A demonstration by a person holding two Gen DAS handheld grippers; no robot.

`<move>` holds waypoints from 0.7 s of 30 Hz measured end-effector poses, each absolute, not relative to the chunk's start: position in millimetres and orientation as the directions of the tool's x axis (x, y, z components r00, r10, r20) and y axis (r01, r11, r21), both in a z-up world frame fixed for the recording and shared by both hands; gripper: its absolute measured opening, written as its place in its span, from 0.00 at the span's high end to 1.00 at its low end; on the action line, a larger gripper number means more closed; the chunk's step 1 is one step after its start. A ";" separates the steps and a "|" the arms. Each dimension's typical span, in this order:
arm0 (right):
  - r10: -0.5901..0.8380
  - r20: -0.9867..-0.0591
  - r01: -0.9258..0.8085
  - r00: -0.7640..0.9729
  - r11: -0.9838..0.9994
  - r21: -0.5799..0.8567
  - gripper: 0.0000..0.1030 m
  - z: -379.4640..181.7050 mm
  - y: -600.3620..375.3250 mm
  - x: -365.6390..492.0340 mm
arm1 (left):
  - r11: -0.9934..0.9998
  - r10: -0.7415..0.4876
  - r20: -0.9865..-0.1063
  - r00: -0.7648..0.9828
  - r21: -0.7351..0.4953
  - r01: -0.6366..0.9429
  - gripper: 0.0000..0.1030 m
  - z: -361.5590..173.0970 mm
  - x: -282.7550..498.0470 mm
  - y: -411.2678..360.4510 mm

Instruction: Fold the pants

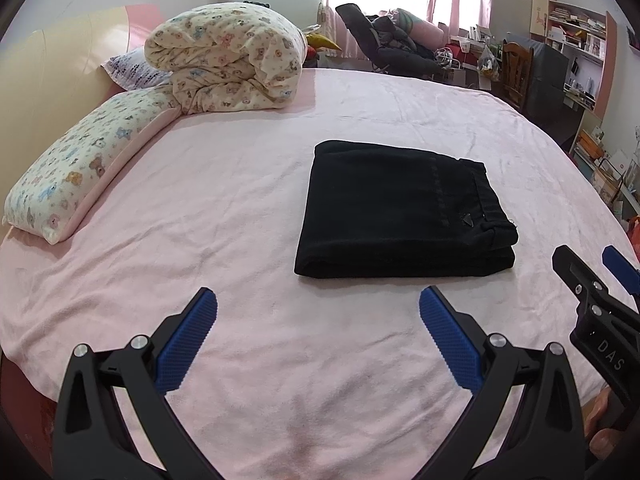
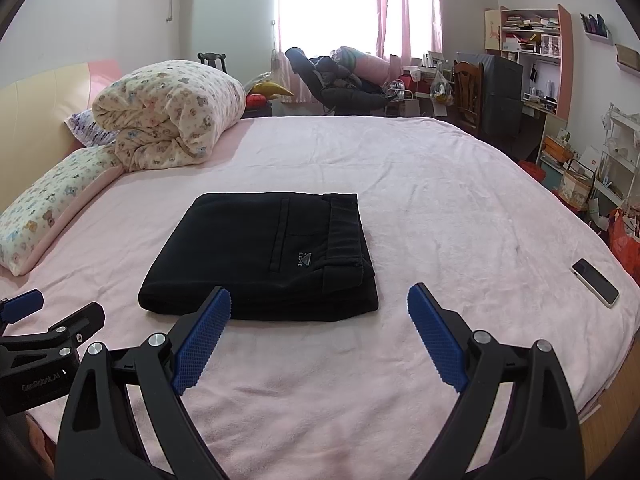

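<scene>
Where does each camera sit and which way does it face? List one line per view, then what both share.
Left wrist: on the left claw, facing across the bed; folded black pants ahead-right; right claw at the right edge.
Right wrist: on the right claw, facing likewise; pants ahead-left, phone at right, left claw at left.
Shared: pants, pink sheet, rolled quilt.

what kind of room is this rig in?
Almost certainly a home bedroom: the black pants lie folded on a bed with a pink sheet, a rolled teddy-print duvet sits by the headboard, and a cluttered desk with shelves stands beside the window.
</scene>
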State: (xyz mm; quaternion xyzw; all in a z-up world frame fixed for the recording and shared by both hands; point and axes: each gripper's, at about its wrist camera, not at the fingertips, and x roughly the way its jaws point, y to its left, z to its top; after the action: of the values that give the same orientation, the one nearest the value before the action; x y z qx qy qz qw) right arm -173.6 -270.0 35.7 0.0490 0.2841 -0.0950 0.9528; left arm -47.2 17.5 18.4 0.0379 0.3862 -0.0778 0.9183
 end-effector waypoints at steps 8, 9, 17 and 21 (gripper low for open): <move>-0.150 -0.553 0.205 0.819 0.978 0.039 0.10 33.7 -270.4 -173.7 | 0.984 -0.122 -0.712 0.692 0.005 0.178 0.02 19.2 -49.0 15.1; -0.150 -0.554 0.205 0.819 0.978 0.040 0.10 33.5 -270.4 -173.9 | 0.984 -0.120 -0.711 0.693 0.005 0.176 0.02 19.6 -49.4 15.5; -0.147 -0.554 0.201 0.819 0.979 0.037 0.10 32.1 -271.3 -174.7 | 0.986 -0.114 -0.700 0.705 0.007 0.167 0.02 22.7 -51.6 16.8; -0.145 -0.555 0.199 0.819 0.979 0.038 0.10 30.7 -273.0 -175.6 | 0.985 -0.132 -0.695 0.706 -0.010 0.174 0.02 23.8 -52.8 17.4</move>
State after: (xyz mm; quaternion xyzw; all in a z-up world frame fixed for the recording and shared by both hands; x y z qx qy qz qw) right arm -175.6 -273.0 30.7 0.0470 0.2868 -0.0905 0.9525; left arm -52.8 17.4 23.8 0.0281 0.3741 -0.0826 0.9233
